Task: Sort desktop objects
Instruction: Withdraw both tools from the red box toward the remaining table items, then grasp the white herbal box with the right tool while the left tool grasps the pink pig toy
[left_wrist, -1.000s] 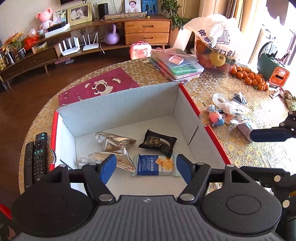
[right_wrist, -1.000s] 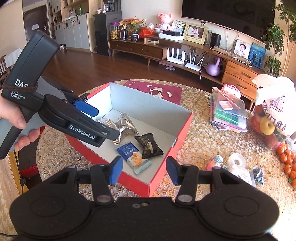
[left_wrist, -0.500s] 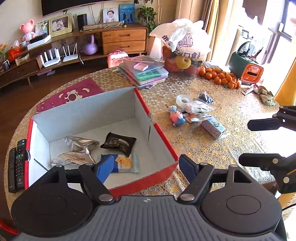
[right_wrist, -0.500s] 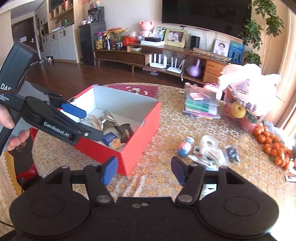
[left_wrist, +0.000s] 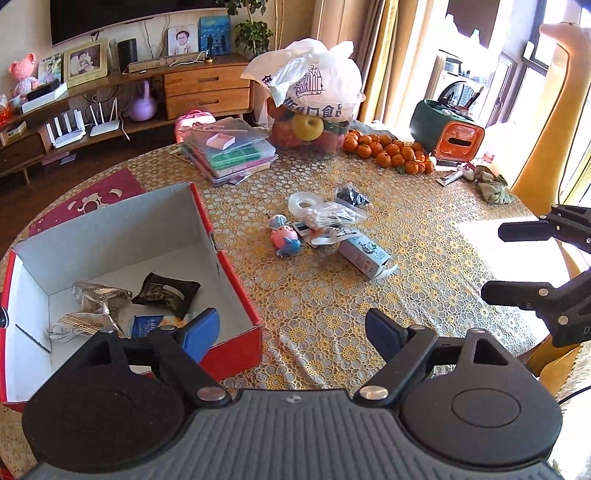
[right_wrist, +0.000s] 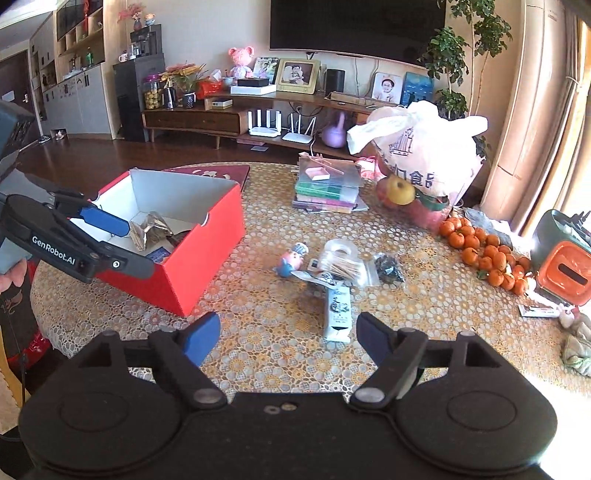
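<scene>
A red box (left_wrist: 236, 284) with a white inside stands at the table's left and holds several snack packets (left_wrist: 166, 293). Loose items lie mid-table: a pig toy (left_wrist: 284, 238), a tape roll (left_wrist: 303, 201), a bag of sticks (left_wrist: 328, 216), a black packet (left_wrist: 351, 195) and a white-blue carton (left_wrist: 364, 254). My left gripper (left_wrist: 291, 332) is open and empty, over the box's near right corner. My right gripper (right_wrist: 288, 332) is open and empty, just short of the carton (right_wrist: 338, 308) and the toy (right_wrist: 291, 258). In the right wrist view the left gripper (right_wrist: 129, 243) hangs beside the box (right_wrist: 207, 254).
A stack of folders (left_wrist: 229, 155), a white bag of fruit (left_wrist: 314, 99), a heap of oranges (left_wrist: 391, 155) and a green-orange container (left_wrist: 450, 129) line the far side. A dark red mat (left_wrist: 92, 195) lies behind the box. A crumpled cloth (right_wrist: 576, 350) sits near the right edge.
Both grippers have swung right and drawn back from the box, so the loose items in the middle of the table now lie ahead. Both stay open and empty.
</scene>
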